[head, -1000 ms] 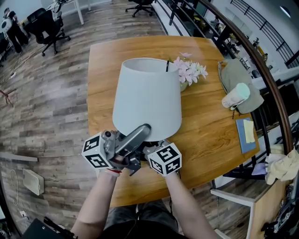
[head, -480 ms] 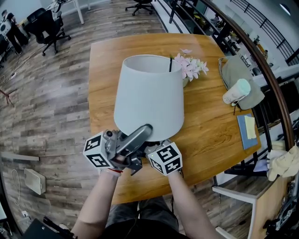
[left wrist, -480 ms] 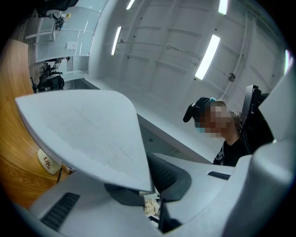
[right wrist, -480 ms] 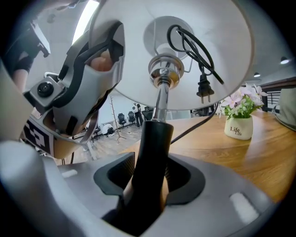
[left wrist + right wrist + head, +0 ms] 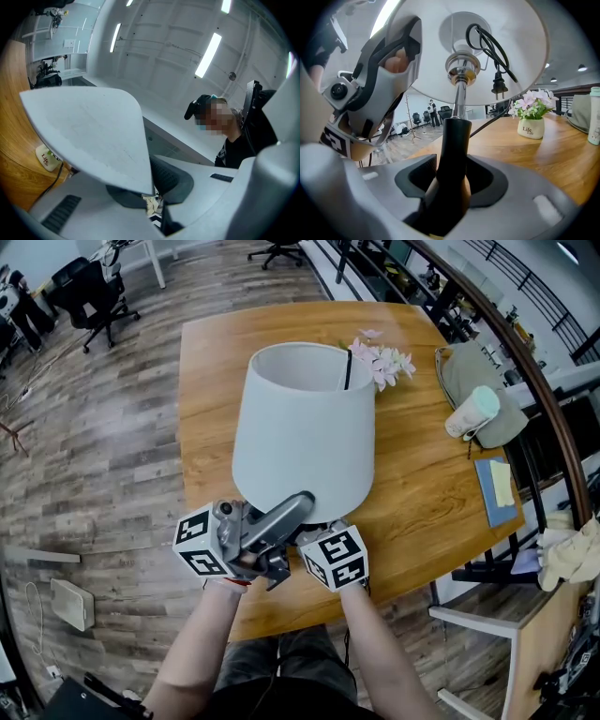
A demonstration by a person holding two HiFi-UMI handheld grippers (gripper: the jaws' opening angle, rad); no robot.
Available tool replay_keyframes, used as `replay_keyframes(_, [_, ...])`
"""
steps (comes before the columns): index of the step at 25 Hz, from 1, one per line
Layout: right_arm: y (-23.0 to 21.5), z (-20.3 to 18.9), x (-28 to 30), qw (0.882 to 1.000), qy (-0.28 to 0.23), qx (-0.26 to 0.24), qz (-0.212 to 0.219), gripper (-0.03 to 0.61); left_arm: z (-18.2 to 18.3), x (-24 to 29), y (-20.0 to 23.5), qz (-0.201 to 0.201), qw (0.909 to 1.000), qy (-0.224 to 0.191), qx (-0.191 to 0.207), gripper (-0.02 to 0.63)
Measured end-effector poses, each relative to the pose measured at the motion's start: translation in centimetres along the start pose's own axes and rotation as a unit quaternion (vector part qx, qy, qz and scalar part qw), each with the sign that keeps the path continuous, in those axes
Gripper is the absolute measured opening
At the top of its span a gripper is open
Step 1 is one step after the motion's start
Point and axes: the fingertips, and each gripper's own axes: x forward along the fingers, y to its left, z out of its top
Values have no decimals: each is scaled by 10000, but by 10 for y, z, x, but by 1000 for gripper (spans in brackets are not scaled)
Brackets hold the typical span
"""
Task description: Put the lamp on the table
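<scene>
Wooden table (image 5: 422, 512): standing on a plank floor, and taken as the reference for every place below.

Lamp (image 5: 305, 432): upright at the table's near edge, its white shade over the boards. From above the shade hides the foot, so it cannot be told whether the base bears on the table.

Your left gripper (image 5: 151, 192): at the table's near edge, pointing upward. Its jaws are narrow and pinched on the lower rim of the shade. They have just been closing, with the thin shade wall between the pads.

Your right gripper (image 5: 452, 178): at the same near edge, jaws wide. They have just been opening. The lamp's dark stem stands between them, with a gap showing beside it.

Grey cap (image 5: 478, 381): at the table's far right corner.

Blue notebook (image 5: 495, 488): at the table's right edge, on the nearer half.

Flower pot (image 5: 380, 362): on the table toward its far edge, pink blooms up.

Pale bottle (image 5: 472, 415): at the table's right edge, lying against the cap.

Cord and plug (image 5: 499, 86): bundled inside the shade, clear of the table top.
</scene>
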Motion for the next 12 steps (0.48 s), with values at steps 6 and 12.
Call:
replay_keyframes(6, [0,-3,-8,9994,-18,35,-336,187,-13,-2,-11,-85,9998,180,76,5])
replay_keyframes(12, [5,-10,-23,9989,-44,65,-465,187,-6,-10,-13,3,10000,-96,-14,2])
